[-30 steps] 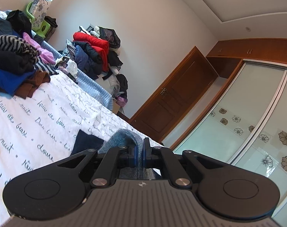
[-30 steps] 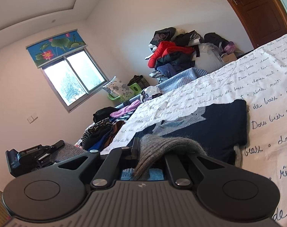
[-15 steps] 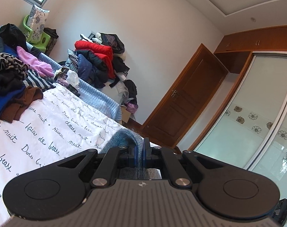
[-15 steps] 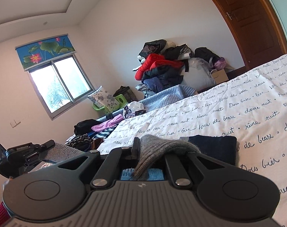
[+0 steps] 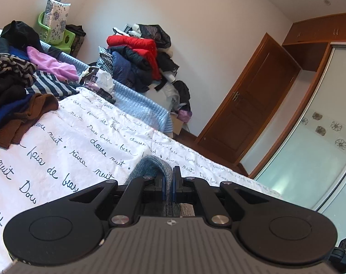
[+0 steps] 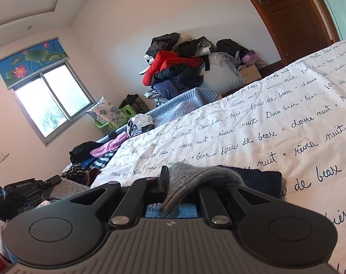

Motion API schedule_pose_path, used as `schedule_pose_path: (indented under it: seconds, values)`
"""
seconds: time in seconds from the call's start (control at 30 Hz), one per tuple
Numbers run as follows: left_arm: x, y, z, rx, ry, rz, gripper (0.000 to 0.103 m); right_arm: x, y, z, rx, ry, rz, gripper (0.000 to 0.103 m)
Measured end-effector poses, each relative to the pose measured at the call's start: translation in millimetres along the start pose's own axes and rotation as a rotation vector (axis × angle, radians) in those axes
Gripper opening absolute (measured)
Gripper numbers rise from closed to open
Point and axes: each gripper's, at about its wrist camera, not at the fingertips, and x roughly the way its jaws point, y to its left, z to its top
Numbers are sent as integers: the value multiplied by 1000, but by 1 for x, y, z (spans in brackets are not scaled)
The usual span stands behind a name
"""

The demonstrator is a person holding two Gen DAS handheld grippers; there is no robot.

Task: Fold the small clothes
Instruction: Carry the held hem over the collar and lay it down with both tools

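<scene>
- Left gripper (image 5: 168, 186): jaws drawn together and clamped on a fold of the grey-blue knitted woollen garment (image 5: 151, 165), which humps up over the fingertips.
- Right gripper (image 6: 180, 183): jaws likewise closed, pinching a grey ribbed edge of the same knit (image 6: 191, 178); the fabric drapes across the right-hand finger.
- Location of the work item: the garment lies low at the near part of the white bedspread printed with black script (image 5: 65, 150); a dark navy portion (image 6: 262, 178) lies flat on the spread just beyond the right gripper.
- Judged purpose of the hold: two separate pinches on one edge allow that edge to be carried as a straight line for a fold.
- Unfolded stock, a mixed heap of striped, pink and brown clothes (image 5: 24, 84), sits well apart at the far left.
- Change against the earlier frames: far less navy cloth is visible ahead of the right gripper, and in the left view it is gone altogether; both grips are unchanged.
</scene>
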Motion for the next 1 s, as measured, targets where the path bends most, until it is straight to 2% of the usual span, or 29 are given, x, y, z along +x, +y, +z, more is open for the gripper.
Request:
schedule_pose_path:
  seconds: [0.17,0.43,0.57,0.6,0.67,0.7,0.73,0.83,1.0]
  values:
    - [33,7,-4,-35,53,48,5,22,-16,1,19,38,-28,6]
    - [85,49,-18,-264,171,87,6,56,-49,1,136,126,-66,7]
    - [91,53,-18,-268,174,89,7,71,-67,0,242,183,-107,10]
    - [91,54,-18,-266,174,87,7,73,-71,-1,271,190,-99,14]
    - [92,53,-17,-263,171,97,9,75,-78,-2,329,193,-71,37]
    - [93,54,-16,-266,169,102,9,75,-82,-2,359,185,-54,63]
    - [94,55,-16,-272,168,108,9,74,-85,-2,386,170,-37,83]
    - [92,56,-15,-285,152,132,11,69,-88,4,421,113,-17,86]
    - [75,58,-9,-248,96,182,26,62,-80,13,366,97,-74,86]
